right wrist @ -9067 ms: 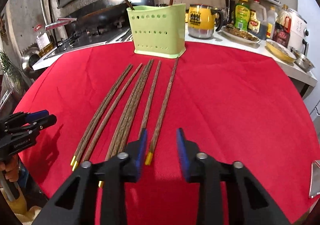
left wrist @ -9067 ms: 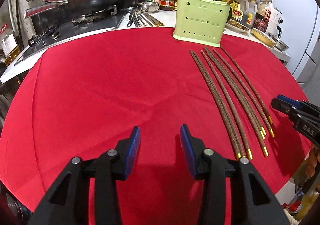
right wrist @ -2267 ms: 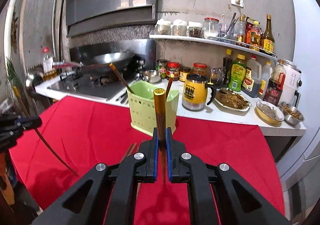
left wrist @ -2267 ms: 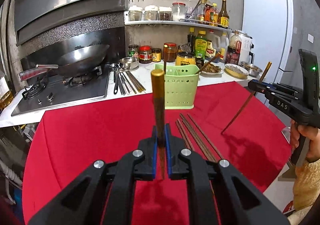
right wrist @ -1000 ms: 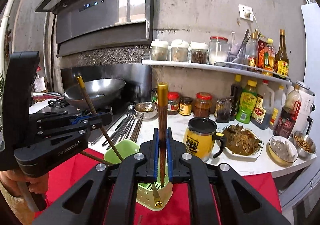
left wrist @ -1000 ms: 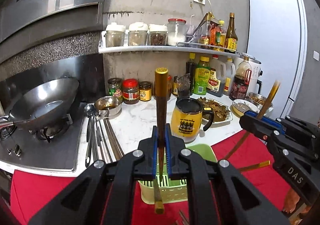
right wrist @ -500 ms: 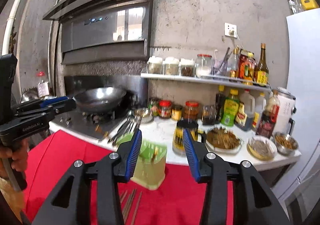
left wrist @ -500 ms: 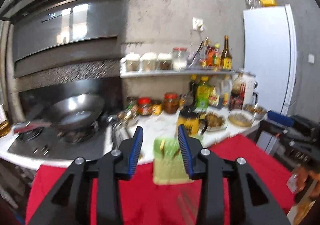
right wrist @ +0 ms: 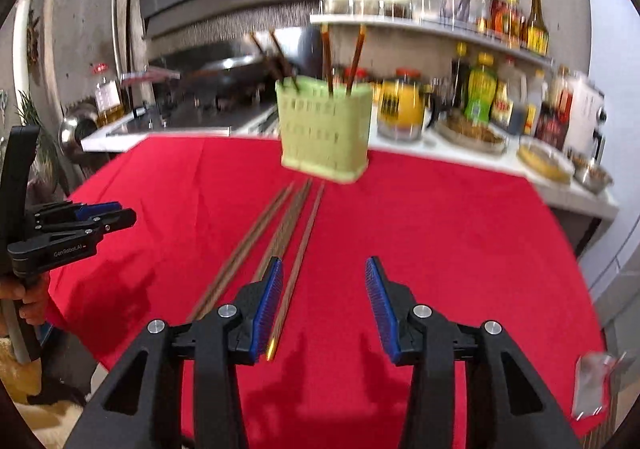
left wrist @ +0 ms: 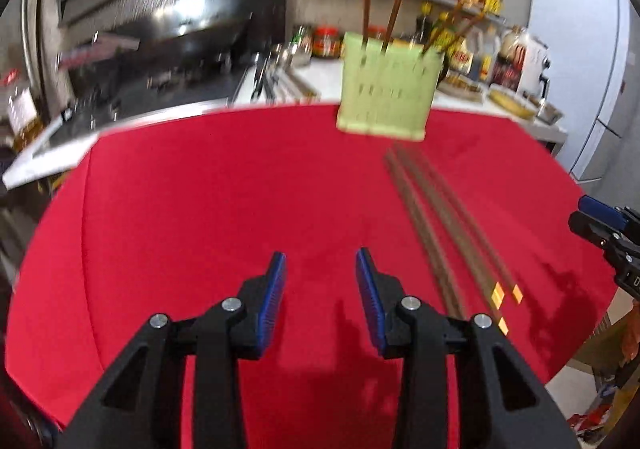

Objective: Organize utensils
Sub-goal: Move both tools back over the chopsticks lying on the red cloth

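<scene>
Both grippers, left gripper and right gripper, are open and empty above the red tabletop. Remaining chopsticks lie before the green holder. Best approach: lower squarely over one gold-tipped end, closing on a single stick.

We see bare red desk open ahead of the left claw. Loose chopsticks lie rightward; the green holder blocks the far edge.
</scene>
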`<state>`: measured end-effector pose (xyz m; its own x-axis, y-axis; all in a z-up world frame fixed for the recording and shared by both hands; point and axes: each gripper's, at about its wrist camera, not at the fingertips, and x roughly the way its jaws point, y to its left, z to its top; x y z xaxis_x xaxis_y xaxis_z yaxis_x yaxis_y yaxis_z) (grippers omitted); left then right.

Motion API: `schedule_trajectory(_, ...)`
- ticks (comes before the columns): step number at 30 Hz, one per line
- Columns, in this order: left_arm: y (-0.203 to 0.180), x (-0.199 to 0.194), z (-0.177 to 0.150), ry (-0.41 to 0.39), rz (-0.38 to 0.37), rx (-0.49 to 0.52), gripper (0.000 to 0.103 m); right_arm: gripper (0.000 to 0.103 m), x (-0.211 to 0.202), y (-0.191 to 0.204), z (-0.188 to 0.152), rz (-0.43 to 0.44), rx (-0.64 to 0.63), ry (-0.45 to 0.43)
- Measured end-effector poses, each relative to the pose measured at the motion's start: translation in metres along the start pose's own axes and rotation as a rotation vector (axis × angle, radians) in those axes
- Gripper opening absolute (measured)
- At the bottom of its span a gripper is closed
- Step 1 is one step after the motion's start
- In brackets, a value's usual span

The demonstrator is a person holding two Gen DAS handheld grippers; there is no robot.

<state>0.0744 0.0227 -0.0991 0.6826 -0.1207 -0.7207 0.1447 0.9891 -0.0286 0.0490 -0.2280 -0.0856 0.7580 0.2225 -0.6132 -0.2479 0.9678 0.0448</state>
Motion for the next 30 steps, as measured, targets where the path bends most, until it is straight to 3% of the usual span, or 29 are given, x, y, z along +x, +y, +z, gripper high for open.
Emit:
schedule_trajectory(8,-0.005,0.007,-0.02,0.081,-0.019,-0.014,0.036,0.042,0.031,0.014,-0.025,0.038,0.031,0.115)
schedule_trajectory(10,-0.009,0.008,-0.017,0.085,-0.032,-0.002,0.036,0.021,0.041,0.019,-0.023,0.038,0.022,0.137)
schedule_trajectory(12,-0.011,0.012,-0.016,0.089,-0.04,0.004,0.036,0.014,0.048,0.021,-0.02,0.051,0.02,0.153)
schedule_trajectory(22,-0.018,0.023,-0.011,0.099,-0.069,0.012,0.036,0.014,0.073,0.026,-0.014,0.046,0.007,0.201)
schedule_trajectory(25,-0.021,0.026,-0.009,0.108,-0.084,0.012,0.036,0.009,0.074,0.024,-0.016,0.024,-0.005,0.192)
schedule_trajectory(30,-0.039,0.028,-0.007,0.117,-0.161,0.043,0.036,0.007,0.068,0.008,-0.021,-0.006,0.022,0.186)
